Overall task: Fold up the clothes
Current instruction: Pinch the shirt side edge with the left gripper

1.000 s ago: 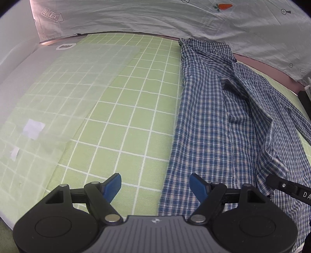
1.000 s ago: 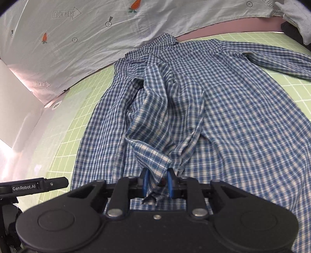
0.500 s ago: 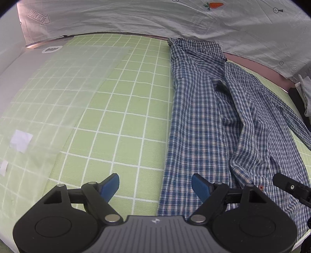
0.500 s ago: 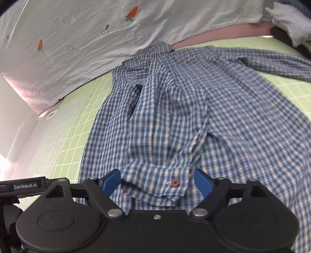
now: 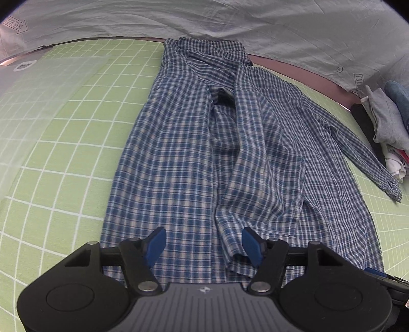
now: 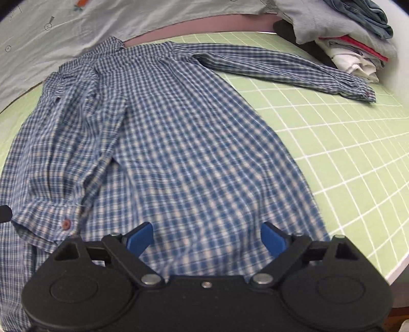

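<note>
A blue plaid shirt (image 5: pixel 179 163) lies flat on the green grid mat (image 5: pixel 76 132), collar at the far edge. One sleeve (image 5: pixel 258 184) is folded down over the body, its cuff near my left gripper (image 5: pixel 204 244), which is open and empty above the hem. In the right wrist view the shirt (image 6: pixel 184 143) fills the middle, the folded sleeve's cuff (image 6: pixel 48 217) with a red button lies at the left, and the other sleeve (image 6: pixel 286 69) stretches out to the right. My right gripper (image 6: pixel 205 238) is open and empty over the lower hem.
A stack of folded clothes (image 6: pixel 352 40) sits at the far right edge of the mat; it also shows in the left wrist view (image 5: pixel 386 127). A grey printed sheet (image 5: pixel 230 23) hangs behind. A translucent sheet (image 5: pixel 28 102) covers the mat's left part. The mat's edge (image 6: pixel 398 265) is near right.
My right gripper has let go of the sleeve cuff, opened and swung to the right. The sleeve now lies on the shirt body. My left gripper has moved right, over the shirt.
</note>
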`<state>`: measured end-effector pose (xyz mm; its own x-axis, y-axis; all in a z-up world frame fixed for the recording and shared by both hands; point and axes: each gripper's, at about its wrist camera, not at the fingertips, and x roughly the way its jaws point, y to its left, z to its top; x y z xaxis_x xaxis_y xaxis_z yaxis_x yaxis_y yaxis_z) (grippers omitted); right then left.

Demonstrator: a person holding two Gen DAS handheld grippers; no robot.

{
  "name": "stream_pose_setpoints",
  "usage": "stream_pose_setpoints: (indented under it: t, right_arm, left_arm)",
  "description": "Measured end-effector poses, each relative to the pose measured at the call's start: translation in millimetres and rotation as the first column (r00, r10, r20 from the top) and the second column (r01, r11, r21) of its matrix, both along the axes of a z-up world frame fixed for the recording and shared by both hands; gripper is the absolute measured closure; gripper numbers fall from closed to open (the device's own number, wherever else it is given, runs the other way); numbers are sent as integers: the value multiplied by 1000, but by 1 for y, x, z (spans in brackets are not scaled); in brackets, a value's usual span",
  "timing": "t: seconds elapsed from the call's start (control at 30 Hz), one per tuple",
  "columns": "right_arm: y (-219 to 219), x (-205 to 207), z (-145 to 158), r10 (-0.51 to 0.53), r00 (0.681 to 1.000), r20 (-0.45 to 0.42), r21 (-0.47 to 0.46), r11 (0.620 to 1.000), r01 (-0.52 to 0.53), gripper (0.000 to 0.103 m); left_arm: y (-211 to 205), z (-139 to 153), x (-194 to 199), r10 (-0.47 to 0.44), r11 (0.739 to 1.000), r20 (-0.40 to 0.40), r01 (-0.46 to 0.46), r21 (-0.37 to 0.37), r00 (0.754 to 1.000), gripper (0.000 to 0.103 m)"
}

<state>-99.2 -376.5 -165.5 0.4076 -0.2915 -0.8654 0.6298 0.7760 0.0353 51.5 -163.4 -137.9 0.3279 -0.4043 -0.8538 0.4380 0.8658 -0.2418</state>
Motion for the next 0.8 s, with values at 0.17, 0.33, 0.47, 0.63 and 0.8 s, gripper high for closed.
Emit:
stream_pose_setpoints:
  t: [0.17, 0.33, 0.47, 0.63, 0.8]
  right_arm:
    - [-17, -7, -7, 35, 999, -22, 2, 999, -35, 4]
    - [-17, -7, -10, 96, 995, -26, -18, 995, -96, 0]
    - [-17, -9, -11, 113, 993, -13, -28, 993, -113, 0]
    - [-15, -11, -13, 108, 994, 6, -44, 993, -108, 0]
    - [-11, -14, -14, 79, 996, 32, -66, 995, -77, 0]
  left_arm:
    - [-19, -7, -6, -24, 1000, -43, 25, 19, 999, 90]
    - [-24, -6, -7, -18, 999, -39, 19, 27, 999, 100]
    - [-19, -2, -8, -10, 1000, -39, 10, 0, 999, 101]
    - [1, 4, -10, 5, 997, -74, -11, -72, 997, 102]
    - [34, 23, -17, 34, 990, -60, -42, -136, 998, 102]
